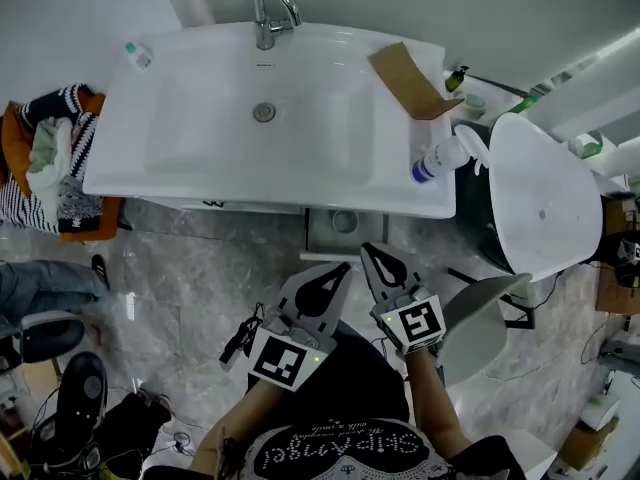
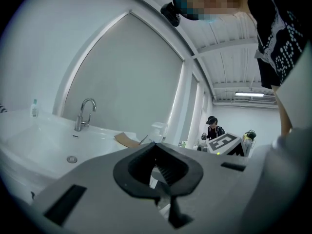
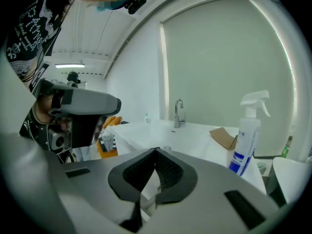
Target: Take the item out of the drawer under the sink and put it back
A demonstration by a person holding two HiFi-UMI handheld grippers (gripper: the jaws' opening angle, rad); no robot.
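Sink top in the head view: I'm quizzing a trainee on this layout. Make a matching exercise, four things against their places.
Things:
1. faucet
2. spray bottle
3. cardboard piece
4. small bottle

Places on the sink, seen from where the person stands:
A. far left corner
B. near right corner
C. far edge, middle
D. far right

Pairs: 1-C, 2-B, 3-D, 4-A

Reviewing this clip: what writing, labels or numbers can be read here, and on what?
None reads clearly.
Shirt print: studded lettering, upside down, illegible.
Spray bottle label: blue print, too small.
Sink mark below the tap: too small.
Marker cubes: square patterns, no words.
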